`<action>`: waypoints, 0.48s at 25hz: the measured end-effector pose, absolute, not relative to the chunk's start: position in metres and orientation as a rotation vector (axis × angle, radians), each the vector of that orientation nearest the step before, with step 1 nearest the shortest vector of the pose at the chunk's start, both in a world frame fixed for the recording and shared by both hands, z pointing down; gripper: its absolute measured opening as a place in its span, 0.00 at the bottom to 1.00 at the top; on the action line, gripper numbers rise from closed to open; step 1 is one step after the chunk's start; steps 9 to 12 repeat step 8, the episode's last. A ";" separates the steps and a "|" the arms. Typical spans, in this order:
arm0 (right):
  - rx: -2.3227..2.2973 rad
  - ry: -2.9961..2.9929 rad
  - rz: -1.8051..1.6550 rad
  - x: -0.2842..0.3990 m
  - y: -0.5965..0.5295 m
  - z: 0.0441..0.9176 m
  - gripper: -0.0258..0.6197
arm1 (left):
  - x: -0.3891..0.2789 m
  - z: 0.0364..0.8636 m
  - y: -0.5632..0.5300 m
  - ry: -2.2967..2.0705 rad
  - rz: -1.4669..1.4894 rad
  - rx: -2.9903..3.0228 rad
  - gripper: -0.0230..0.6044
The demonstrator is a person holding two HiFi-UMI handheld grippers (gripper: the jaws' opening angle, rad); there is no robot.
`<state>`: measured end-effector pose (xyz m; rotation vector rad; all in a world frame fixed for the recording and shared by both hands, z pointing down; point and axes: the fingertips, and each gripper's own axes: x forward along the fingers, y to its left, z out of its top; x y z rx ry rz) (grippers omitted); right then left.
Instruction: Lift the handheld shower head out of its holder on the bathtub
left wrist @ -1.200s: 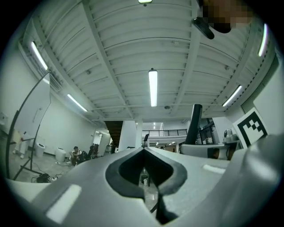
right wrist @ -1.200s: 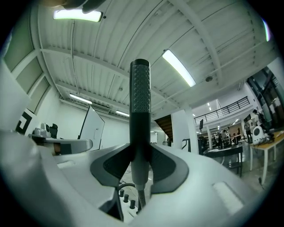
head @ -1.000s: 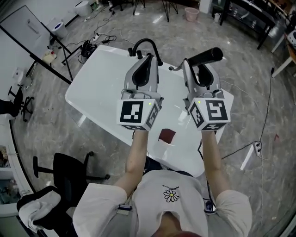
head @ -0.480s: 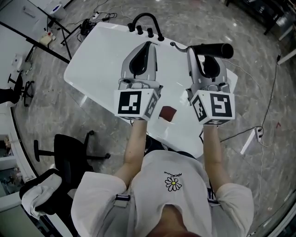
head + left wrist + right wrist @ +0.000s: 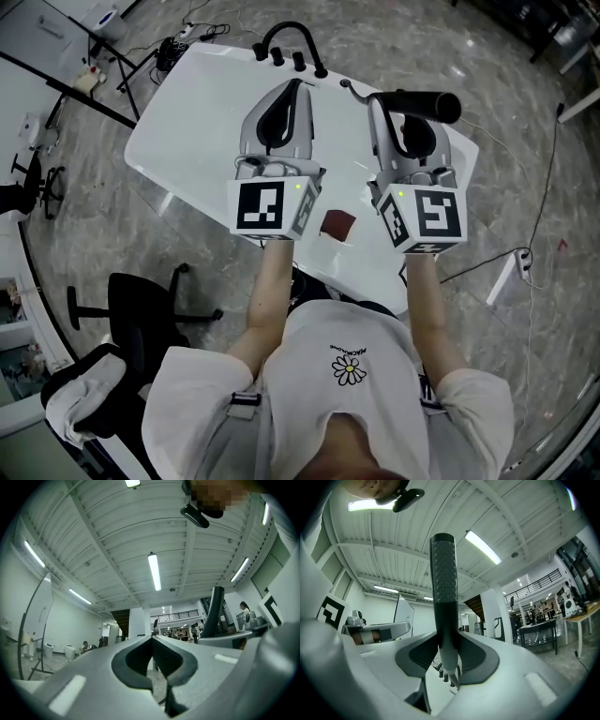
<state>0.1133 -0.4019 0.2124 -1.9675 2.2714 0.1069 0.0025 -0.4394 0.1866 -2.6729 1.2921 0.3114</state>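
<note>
The handheld shower head (image 5: 443,583) is a dark, dotted stick that rises straight up between my right gripper's (image 5: 447,641) jaws, which are shut on its handle. In the head view the shower head (image 5: 427,105) sticks out to the right from my right gripper (image 5: 386,105), above the far right rim of the white bathtub (image 5: 202,103). Its holder is hidden from me. To the left, my left gripper (image 5: 294,89) hovers over the tub. Seen from its own camera, the left gripper (image 5: 152,641) is shut with nothing in it.
A black arched faucet (image 5: 286,37) with knobs stands on the tub's far rim. A dark red square (image 5: 338,223) lies on the near rim between my arms. A black office chair (image 5: 141,319) stands on the floor at the left, and cables run across the floor.
The shower head in my right gripper has swung from slanting up-right to nearly level. Both grippers now sit a little closer to the faucet.
</note>
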 end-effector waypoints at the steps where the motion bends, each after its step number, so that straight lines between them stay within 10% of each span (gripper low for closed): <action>1: -1.968 2.269 0.107 0.114 -0.402 0.212 0.27 | 0.002 0.186 -0.439 1.287 0.319 -2.672 0.04; 12: -1.978 2.250 0.104 0.112 -0.399 0.212 0.27 | -0.004 0.180 -0.434 1.303 0.342 -2.669 0.04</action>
